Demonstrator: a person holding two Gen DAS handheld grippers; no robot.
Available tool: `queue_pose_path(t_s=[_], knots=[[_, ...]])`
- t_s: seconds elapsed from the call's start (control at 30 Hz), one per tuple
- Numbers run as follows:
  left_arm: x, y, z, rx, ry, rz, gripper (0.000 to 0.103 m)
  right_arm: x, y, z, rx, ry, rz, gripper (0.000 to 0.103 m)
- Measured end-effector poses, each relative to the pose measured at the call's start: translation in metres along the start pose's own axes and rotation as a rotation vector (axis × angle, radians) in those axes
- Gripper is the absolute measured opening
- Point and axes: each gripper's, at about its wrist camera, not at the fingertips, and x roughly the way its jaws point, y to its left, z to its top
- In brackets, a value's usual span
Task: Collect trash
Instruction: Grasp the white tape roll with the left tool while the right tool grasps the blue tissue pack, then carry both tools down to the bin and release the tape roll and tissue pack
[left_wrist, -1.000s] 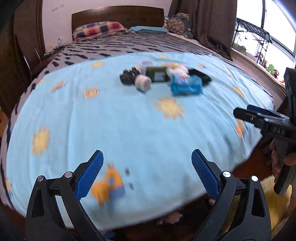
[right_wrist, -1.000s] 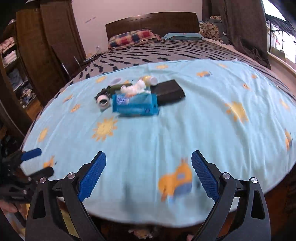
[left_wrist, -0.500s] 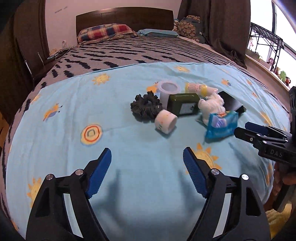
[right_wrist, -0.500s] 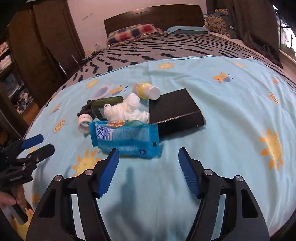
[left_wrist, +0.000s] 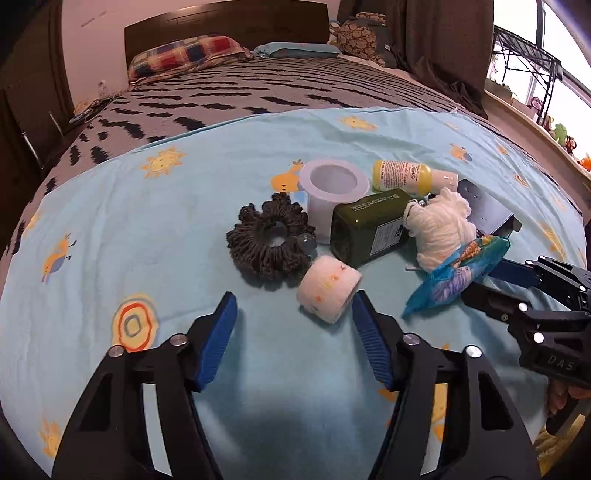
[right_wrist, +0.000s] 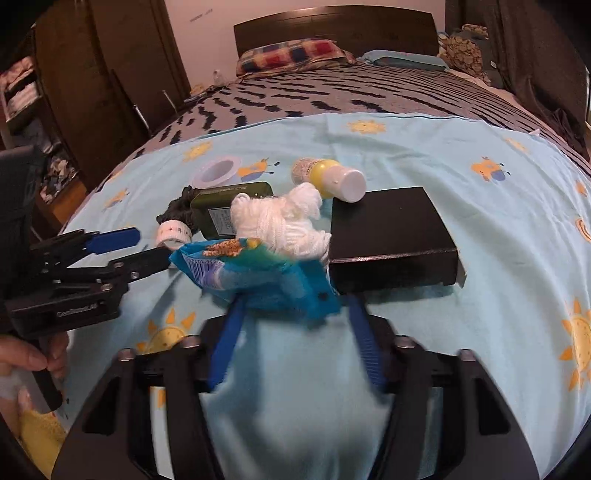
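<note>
- On the bed's light-blue blanket (left_wrist: 147, 229), one cluster of things lies between your two tools.
- Counted: one blue snack wrapper (right_wrist: 258, 280), one wad of white yarn (right_wrist: 284, 221), one dark green bottle (left_wrist: 373, 229), one yellow bottle with a white cap (left_wrist: 406, 177), one white cup (left_wrist: 332, 192), one dark knitted scrunchie (left_wrist: 269, 240), one roll of patterned tape (left_wrist: 328, 291), one black box (right_wrist: 391, 236).
- Your right tongs (right_wrist: 295, 332) are closing around the near end of the wrapper; it sits between the blue pads, but blur hides whether they press on it yet.
- Your left tongs (left_wrist: 291, 339) are also closing, with only blanket between them; the tape roll lies just off the right pad's tip.
- The wrapper rests against the yarn and beside the black box, its far end just beside the tape roll.
- Two pillows sit at the headboard: one plaid (left_wrist: 188, 55), one pale blue (left_wrist: 295, 50).
- One hand (right_wrist: 26, 358) shows at the left tool's handle.
</note>
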Motion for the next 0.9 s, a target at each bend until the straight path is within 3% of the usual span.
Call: queue_pose_path(t_s=[0.1, 0.27, 0.4, 0.43, 0.47, 0.7, 0.9], knots=[[0.008, -0.001, 0.002, 0.01, 0.012, -0.015, 0.046, -0.001, 0.001, 0.0, -0.01, -0.003, 0.014, 0.028], [0.008, -0.002, 0.005, 0.024, 0.009, -0.027, 0.02, -0.005, 0.008, 0.002, -0.035, -0.016, 0.044, 0.021], [0.005, -0.002, 0.003, 0.025, 0.008, -0.023, 0.017, -0.014, 0.02, 0.0, -0.08, -0.034, 0.048, 0.015], [0.003, -0.001, 0.002, 0.025, 0.009, -0.02, 0.014, -0.016, 0.023, 0.0, -0.086, -0.036, 0.049, 0.013], [0.001, -0.001, 0.001, 0.026, 0.01, -0.016, 0.005, -0.018, 0.025, -0.001, -0.092, -0.039, 0.049, 0.013], [-0.038, 0.004, -0.012, 0.008, -0.02, 0.005, 0.004, -0.046, 0.035, -0.01, -0.092, -0.062, 0.065, 0.013], [-0.088, -0.007, -0.031, 0.001, -0.067, -0.01, 0.004, -0.088, 0.05, -0.025, -0.108, -0.089, 0.012, 0.013]])
